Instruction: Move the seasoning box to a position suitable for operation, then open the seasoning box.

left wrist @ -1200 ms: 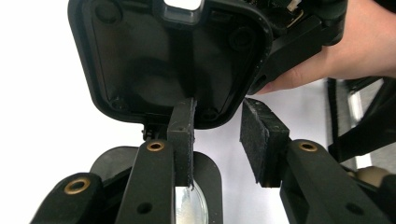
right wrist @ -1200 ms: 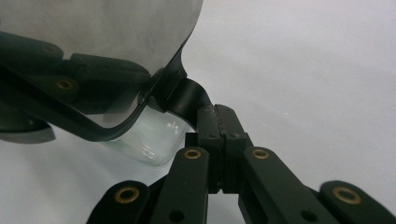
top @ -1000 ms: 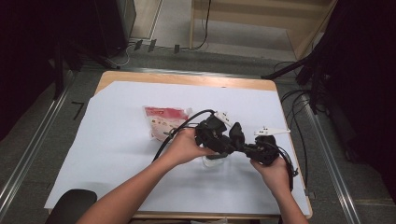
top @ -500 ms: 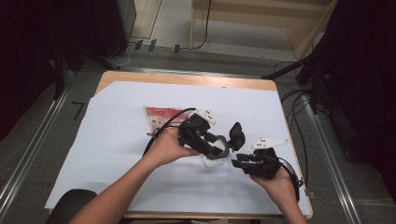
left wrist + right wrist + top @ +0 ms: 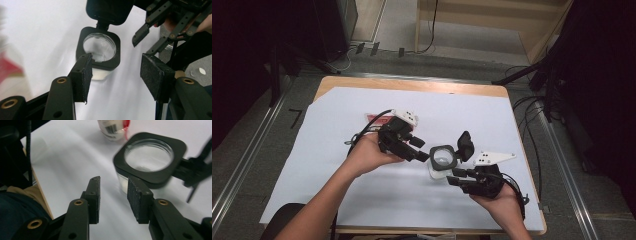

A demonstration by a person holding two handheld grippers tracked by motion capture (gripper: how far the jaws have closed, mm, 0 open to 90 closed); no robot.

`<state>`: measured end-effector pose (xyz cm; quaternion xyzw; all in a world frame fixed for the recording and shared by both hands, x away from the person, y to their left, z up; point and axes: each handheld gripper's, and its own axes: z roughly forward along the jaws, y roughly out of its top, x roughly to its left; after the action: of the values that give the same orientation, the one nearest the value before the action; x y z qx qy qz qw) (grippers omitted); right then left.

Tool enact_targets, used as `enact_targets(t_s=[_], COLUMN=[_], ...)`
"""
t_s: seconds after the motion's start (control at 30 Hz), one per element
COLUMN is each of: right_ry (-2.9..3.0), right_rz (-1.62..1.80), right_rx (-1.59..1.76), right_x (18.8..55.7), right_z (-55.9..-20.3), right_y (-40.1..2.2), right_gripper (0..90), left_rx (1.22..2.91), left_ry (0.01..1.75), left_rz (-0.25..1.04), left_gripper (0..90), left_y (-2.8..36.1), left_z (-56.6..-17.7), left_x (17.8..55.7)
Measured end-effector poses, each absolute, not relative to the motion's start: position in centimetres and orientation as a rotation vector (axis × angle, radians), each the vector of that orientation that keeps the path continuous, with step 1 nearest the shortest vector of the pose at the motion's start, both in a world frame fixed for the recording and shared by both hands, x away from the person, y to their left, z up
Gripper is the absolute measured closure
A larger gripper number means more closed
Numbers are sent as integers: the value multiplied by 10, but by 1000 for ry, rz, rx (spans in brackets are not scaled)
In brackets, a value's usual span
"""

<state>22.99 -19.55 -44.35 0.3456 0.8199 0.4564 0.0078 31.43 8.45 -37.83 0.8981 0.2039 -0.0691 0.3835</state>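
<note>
Black-rimmed jar (image 5: 443, 159) on counter (image 5: 492, 120), lid (image 5: 465, 145) flipped open.
My left hand-held gripper (image 5: 426, 156) and right hand-held gripper (image 5: 455, 176) have just been opening; both spread, nothing pinched.

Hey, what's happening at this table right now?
A person works at a white-covered table with a gripper in each hand. Between them stands a small clear jar with a black collar, its flip lid hinged open. The left gripper and the right gripper sit close on either side with jaws parted, which have just been opening; neither grips the jar. A red-and-white packet lies behind the left hand.
</note>
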Motion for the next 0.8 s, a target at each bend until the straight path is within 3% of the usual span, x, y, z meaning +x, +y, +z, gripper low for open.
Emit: enact_targets(t_s=[0.2, 0.3, 0.8], right_ry=[2583, 2573, 2586], right_rz=[1454, 1452, 1417], right_rx=[1004, 983, 988], right_x=[227, 228, 247], right_z=[-439, -437, -428], right_y=[-174, -163, -132], right_gripper=[607, 537, 545], left_rx=[2286, 2285, 2250], left_ry=[544, 542, 645], left_rz=[-168, -159, -123], left_gripper=[441, 441, 445], left_y=[102, 114, 159], left_z=[-371, -367, -369], left_x=[312, 312, 317])
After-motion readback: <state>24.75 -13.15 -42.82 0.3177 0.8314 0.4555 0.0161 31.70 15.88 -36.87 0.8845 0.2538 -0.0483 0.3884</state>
